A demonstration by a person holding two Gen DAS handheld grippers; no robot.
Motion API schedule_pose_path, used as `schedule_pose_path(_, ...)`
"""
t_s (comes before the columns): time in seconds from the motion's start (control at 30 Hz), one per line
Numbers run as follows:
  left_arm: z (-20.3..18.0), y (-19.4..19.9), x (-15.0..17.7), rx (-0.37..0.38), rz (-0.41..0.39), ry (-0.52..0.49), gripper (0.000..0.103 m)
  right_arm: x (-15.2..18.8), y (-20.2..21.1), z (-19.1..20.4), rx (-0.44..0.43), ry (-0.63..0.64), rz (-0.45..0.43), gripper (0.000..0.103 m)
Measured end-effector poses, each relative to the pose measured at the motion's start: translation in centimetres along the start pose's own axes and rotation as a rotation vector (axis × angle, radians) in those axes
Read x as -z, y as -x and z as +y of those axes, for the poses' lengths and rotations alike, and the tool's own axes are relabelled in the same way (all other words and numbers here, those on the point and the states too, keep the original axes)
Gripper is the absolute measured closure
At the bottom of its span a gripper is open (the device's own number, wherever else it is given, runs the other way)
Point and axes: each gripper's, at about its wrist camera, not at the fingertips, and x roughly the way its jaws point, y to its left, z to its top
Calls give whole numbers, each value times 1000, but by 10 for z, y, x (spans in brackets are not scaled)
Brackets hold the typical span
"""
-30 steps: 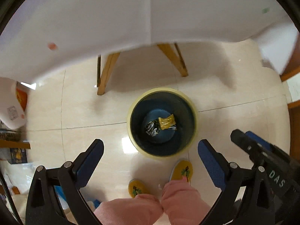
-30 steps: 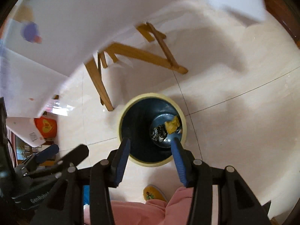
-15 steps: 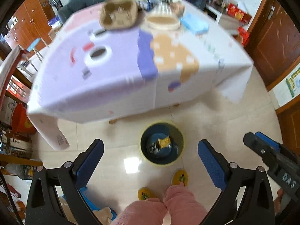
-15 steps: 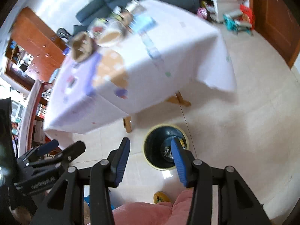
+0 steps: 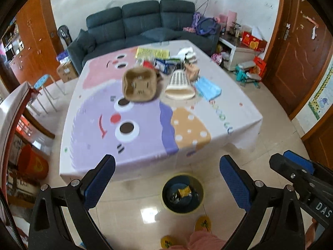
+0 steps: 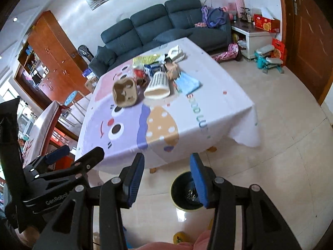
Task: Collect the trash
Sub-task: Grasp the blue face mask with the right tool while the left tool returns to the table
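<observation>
A dark bin with a yellow rim (image 5: 182, 195) stands on the floor before the table and holds a yellow wrapper (image 5: 184, 191) and a dark crumpled one. It also shows in the right wrist view (image 6: 183, 193). My left gripper (image 5: 166, 185) is open and empty, high above the floor. My right gripper (image 6: 167, 180) is open and empty. On the table lie a brown tray (image 5: 139, 86), a white ribbed cup on its side (image 5: 180, 84), a blue face mask (image 5: 208, 88) and several packets (image 5: 158, 59) behind them.
The table wears a cartoon cloth (image 5: 145, 125) that hangs over its edges. A dark sofa (image 5: 143, 18) stands behind it, a blue stool (image 5: 42, 80) to the left, wooden doors (image 5: 299, 48) to the right. My slippered feet (image 5: 203, 223) are near the bin.
Both grippers have risen and tilted up from the bin toward the table; the table top and the room have come into view. Both stay open and empty.
</observation>
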Motion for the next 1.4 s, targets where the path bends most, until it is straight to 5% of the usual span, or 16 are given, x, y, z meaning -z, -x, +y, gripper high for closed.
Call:
schedule_pose_path(0.53, -10, -35, -55, 35, 9, -15, 4, -64, -31, -39, -6, -44, 36, 57)
schedule_pose_path(0.77, -19, -86, -93, 12, 77, 73, 4, -134, -92, -69, -77, 29, 116, 57)
schedule_pose_path(1.0, -34, -172, -143, 13, 229, 130, 4, -190, -185, -88, -120, 134, 277, 57)
schedule_pose_path(1.13, -36, -214, -161, -12, 274, 168, 4, -202, -242, -92, -139, 187, 363, 57)
schedule_pose_path(1.27, -34, -245, -173, -49, 315, 189, 22, -202, -284, -84, -142, 262, 429, 57)
schedule_pose_path(1.37, -31, -261, -180, -54, 337, 186, 22, -202, -289, -72, -168, 348, 395, 60)
schedule_pose_path(1.4, -31, -266, -183, -59, 345, 180, 22, -200, -290, -68, -163, 386, 379, 69)
